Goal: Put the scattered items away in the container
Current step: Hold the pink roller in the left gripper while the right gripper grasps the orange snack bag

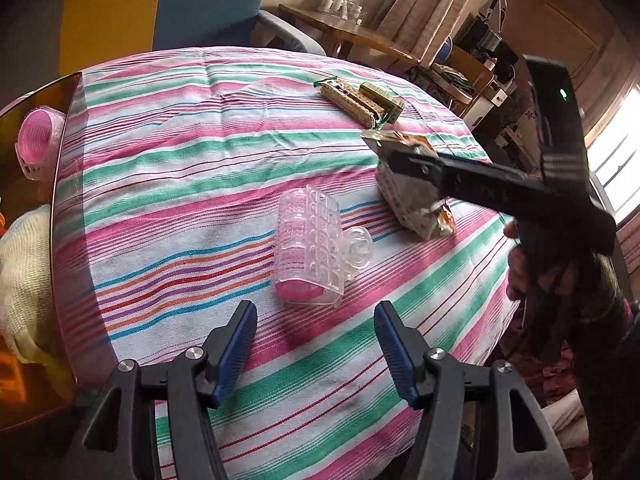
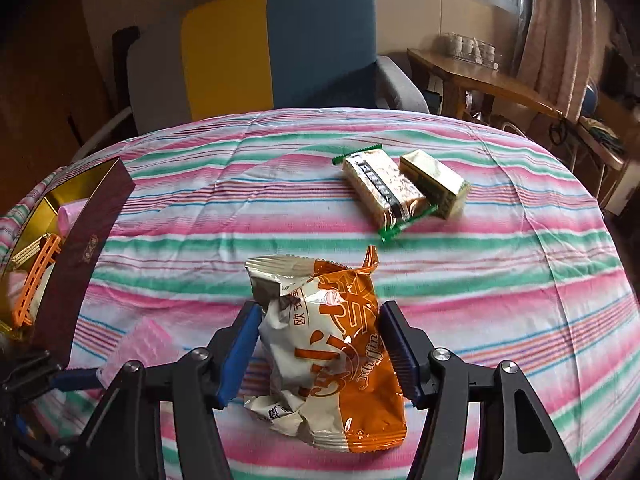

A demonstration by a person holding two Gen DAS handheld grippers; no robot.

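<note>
Left wrist view: the left gripper [image 1: 316, 344] hovers at the bottom centre of the frame with its blue-padded fingers spread wide and nothing between them, lined up on a pink hair roller in a clear clip [image 1: 310, 254] that lies on the striped tablecloth [image 1: 180, 168] just above the tips. The wide spread appears chosen to take the roller across its width. At the left edge the container [image 1: 60, 184] stands open, a second pink roller [image 1: 38, 142] and a cream cloth [image 1: 24, 280] already inside; its place within short reach of the roller suits a quick carry. At centre right the right gripper [image 1: 394, 162] reaches in over the muffin packet [image 1: 416, 204], which it partly hides. Two snack packs [image 1: 360, 100] lie together in the upper middle, untouched.

Right wrist view: the right gripper [image 2: 318, 348] straddles the orange-and-white muffin packet [image 2: 336, 356] at lower centre, its jaws parted on either side of the wrapper; the left pad seems to touch it, the right stands just off, so the packet is bracketed rather than clamped, and it seems to rest on the cloth. The container [image 2: 92, 236], dark red outside and gold within, sits at the left edge, an orange comb-like piece [image 2: 34, 280] inside. The wafer pack [image 2: 380, 188] and gold-wrapped block [image 2: 434, 184] lie side by side, upper right of centre.
</note>
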